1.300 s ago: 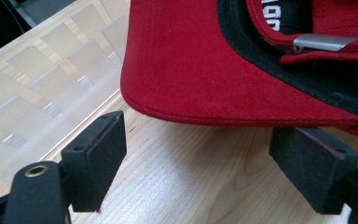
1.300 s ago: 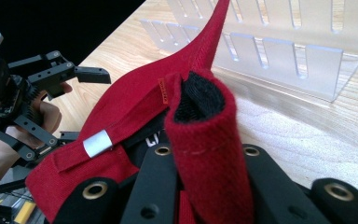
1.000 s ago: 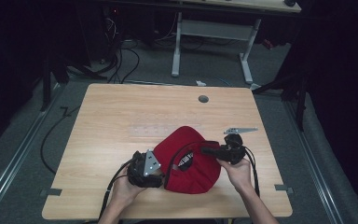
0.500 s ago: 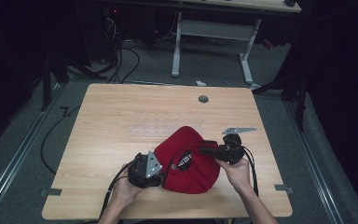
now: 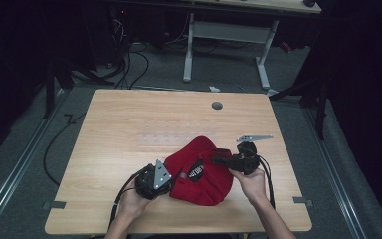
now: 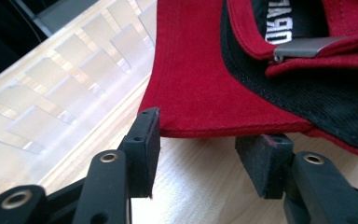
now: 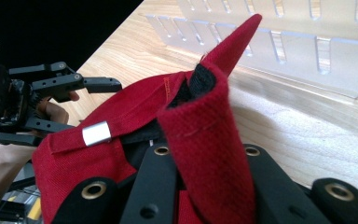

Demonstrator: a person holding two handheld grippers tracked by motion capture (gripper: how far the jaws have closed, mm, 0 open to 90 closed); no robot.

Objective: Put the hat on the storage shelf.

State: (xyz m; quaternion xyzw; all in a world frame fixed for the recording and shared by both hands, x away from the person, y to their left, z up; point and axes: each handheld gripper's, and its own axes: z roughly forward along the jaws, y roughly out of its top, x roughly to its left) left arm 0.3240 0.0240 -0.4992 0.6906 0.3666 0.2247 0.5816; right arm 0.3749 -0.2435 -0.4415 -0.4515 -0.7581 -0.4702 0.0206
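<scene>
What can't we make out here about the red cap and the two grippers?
- Patch text on red cap: high view, too small to read.
- Left gripper pads on the cap's edge: the edge hides any contact.
- Right gripper jaw tips: right gripper view, covered by pinched fabric.

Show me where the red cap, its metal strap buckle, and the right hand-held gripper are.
red cap (image 5: pixel 204 177): high view, on the crown fabric.
metal strap buckle (image 7: pixel 96 133): right gripper view, on the silver clip on the strap.
right hand-held gripper (image 5: pixel 218 160): high view, at the jaw tips pinching the cap.

Wooden table (image 5: pixel 129 129), red cap (image 5: pixel 204 174) on it
</scene>
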